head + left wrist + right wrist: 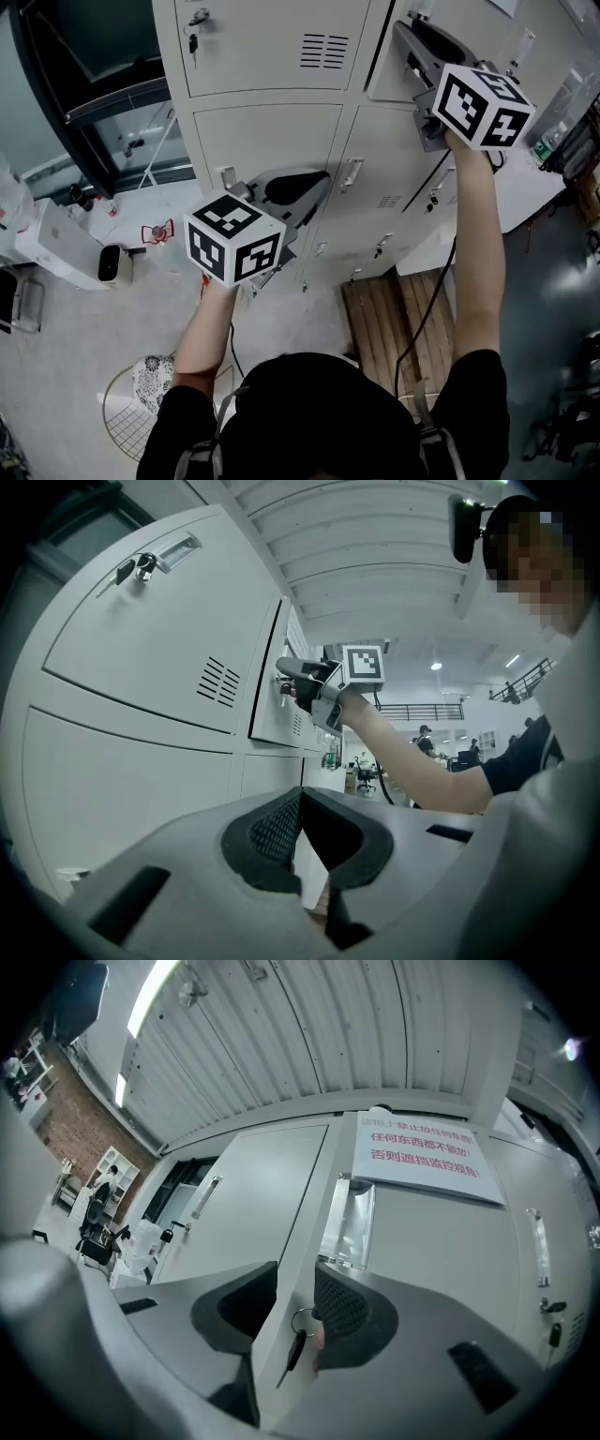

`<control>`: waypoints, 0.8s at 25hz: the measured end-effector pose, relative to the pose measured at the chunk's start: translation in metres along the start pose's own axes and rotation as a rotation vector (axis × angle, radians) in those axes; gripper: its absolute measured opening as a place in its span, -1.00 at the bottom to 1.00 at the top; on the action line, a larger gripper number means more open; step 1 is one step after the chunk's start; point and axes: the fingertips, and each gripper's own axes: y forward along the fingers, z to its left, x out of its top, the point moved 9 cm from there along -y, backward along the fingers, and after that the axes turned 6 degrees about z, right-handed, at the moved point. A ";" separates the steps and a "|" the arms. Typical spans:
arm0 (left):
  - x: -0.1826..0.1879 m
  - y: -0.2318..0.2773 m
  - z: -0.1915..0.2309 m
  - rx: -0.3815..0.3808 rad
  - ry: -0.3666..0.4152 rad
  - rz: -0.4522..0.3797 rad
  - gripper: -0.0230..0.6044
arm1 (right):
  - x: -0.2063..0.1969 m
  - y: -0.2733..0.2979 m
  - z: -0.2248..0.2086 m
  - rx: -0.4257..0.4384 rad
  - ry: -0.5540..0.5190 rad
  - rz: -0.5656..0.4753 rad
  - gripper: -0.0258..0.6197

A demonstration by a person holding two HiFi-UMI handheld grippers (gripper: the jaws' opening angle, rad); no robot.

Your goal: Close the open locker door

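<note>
Reaching up, right gripper (295, 1283) clasps locker door (305, 1232) edge; left gripper (298, 794) level, fingers together

Pale floor (66, 347) — wooden pallet (375, 319)

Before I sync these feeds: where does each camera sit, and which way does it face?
Head view: on the person's head, facing steeply down the lockers; forearms, left gripper, right gripper show.
Left gripper view: on that gripper, facing along the locker fronts; own jaws below.
Right gripper view: on that gripper, facing upward; jaws astride the open locker door.
Shared: the first two both show the right gripper.
</note>
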 end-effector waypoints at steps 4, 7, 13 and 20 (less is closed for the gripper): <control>-0.003 -0.004 0.001 0.004 -0.004 0.003 -0.87 | -0.001 0.007 -0.001 -0.006 0.011 0.000 -0.53; -0.005 -0.007 0.003 0.009 -0.010 0.006 -0.87 | -0.002 0.013 -0.001 -0.011 0.020 0.002 -0.53; -0.008 -0.012 0.004 0.015 -0.019 0.011 -0.87 | -0.003 0.023 -0.004 -0.017 0.035 0.007 -0.53; -0.012 -0.017 0.004 0.022 -0.026 0.014 -0.87 | -0.003 0.024 -0.003 -0.017 0.038 0.002 -0.53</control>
